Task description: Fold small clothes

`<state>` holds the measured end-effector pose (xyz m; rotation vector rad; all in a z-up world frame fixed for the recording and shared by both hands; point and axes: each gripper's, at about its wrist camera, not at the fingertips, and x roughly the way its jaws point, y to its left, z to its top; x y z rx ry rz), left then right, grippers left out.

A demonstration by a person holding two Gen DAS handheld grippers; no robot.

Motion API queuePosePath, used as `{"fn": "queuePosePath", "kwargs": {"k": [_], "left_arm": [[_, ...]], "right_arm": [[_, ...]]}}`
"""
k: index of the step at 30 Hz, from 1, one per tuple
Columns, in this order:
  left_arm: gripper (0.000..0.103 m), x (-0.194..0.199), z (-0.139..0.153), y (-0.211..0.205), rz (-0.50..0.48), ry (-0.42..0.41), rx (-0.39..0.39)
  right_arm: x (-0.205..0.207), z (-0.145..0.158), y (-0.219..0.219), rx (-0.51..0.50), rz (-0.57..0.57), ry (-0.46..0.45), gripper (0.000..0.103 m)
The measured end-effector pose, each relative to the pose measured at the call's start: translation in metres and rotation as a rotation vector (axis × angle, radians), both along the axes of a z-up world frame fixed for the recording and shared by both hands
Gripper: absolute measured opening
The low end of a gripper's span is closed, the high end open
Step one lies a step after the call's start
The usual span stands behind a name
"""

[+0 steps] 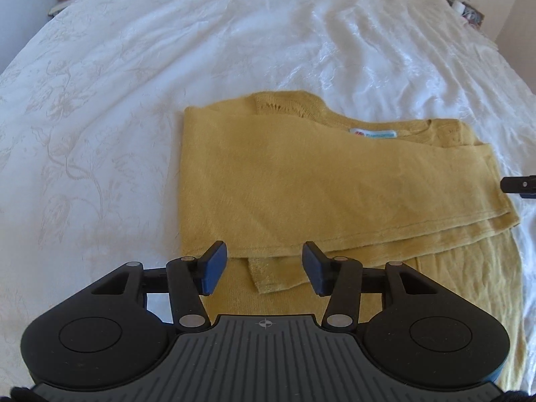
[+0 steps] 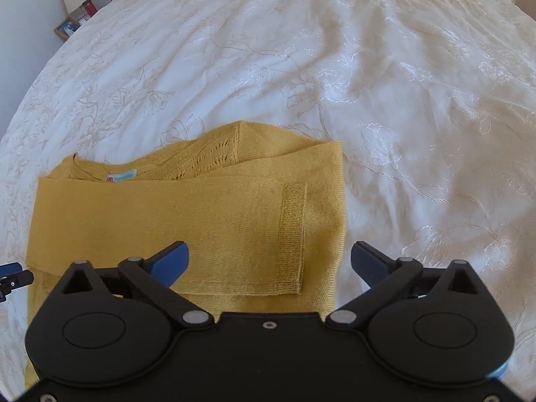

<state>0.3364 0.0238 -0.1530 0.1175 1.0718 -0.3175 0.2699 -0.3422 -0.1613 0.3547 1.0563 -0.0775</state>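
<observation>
Lying folded on bedspread (image 1: 134, 67), yellow sweater (image 1: 284, 184); lower hem cut off; both grippers' jaws spread, empty.

Your mustard-yellow knit sweater (image 1: 301, 181) lies flat on the white embroidered bedspread (image 1: 134, 67), both sleeves folded across its body. Its ribbed cuff (image 2: 291, 234) rests near the right edge; the neck label (image 1: 372, 133) faces up at the collar.

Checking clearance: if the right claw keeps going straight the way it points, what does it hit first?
Likely the yellow sweater, on the folded sleeve's ribbed cuff. The right claw is open with nothing between its fingers; depth is unclear.
</observation>
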Motion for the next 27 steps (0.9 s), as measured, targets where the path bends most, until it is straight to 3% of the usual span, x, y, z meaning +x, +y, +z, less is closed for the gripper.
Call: {"fn": "queuePosePath", "kwargs": {"k": [4,7,13,15,20,27], "left_arm": [[0.074,0.020,-0.004,-0.007,0.045,0.002,-0.064],[0.083,0.033,-0.011,-0.014,0.092,0.007,-0.072],[0.092,0.048,-0.026,-0.020,0.139,0.000,-0.032],[0.092,0.056,-0.037,-0.016,0.163,0.022,0.005],[0.103,0.068,-0.055,0.000,0.198,0.076,0.018],[0.103,0.055,-0.041,0.004,0.210,0.074,0.023]], "right_arm": [[0.004,0.002,0.018,0.007,0.049,-0.020,0.102],[0.011,0.002,0.033,0.027,0.092,-0.029,0.102],[0.021,-0.003,0.054,0.087,0.181,-0.063,0.102],[0.025,-0.011,0.057,0.085,0.204,-0.035,0.102],[0.028,-0.032,0.039,0.074,0.137,0.058,0.102],[0.011,-0.017,0.027,0.095,0.101,0.024,0.102]]}}
